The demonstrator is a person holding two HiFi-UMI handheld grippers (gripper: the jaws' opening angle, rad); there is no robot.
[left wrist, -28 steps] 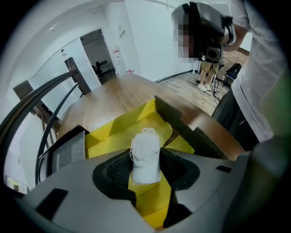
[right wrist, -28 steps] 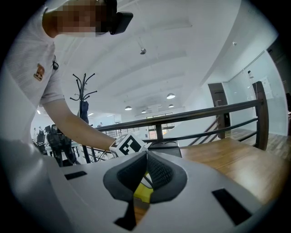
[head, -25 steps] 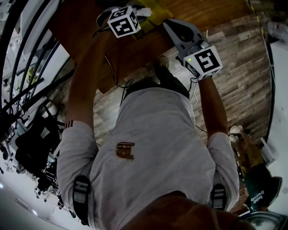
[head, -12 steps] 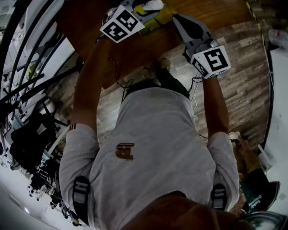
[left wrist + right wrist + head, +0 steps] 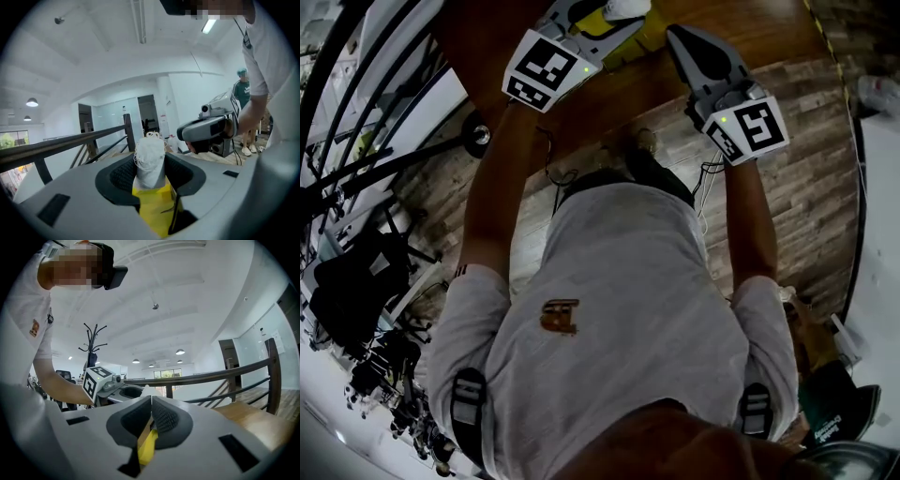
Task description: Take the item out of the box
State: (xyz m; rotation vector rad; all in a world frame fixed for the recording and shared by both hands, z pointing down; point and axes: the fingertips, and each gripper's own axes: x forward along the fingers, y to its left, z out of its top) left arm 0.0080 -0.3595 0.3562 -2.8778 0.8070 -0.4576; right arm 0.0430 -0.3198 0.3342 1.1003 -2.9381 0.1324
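A small yellow box (image 5: 152, 206) is held up in the air between the jaws of my left gripper (image 5: 151, 173), which is shut on it. A white stringy item (image 5: 150, 161) sticks out of the box's top. In the head view the box (image 5: 614, 23) and the white item (image 5: 625, 7) lie at the top edge, beyond the left gripper's marker cube (image 5: 546, 67). My right gripper (image 5: 151, 416) is shut on a thin yellow flap (image 5: 147, 450) of the box. In the head view the right gripper (image 5: 680, 42) reaches the box from the right.
A brown wooden table (image 5: 750, 23) lies below the grippers, with wood-plank floor (image 5: 806, 169) beside it. Dark railings (image 5: 225, 376) and a coat stand (image 5: 93, 345) stand nearby. Cables (image 5: 553, 173) hang by the table. Another person in green (image 5: 243, 93) stands at the far right.
Both grippers have moved toward the top of the head view with the yellow box between them. The left marker cube has tilted and rolled; the right one has shifted slightly right.
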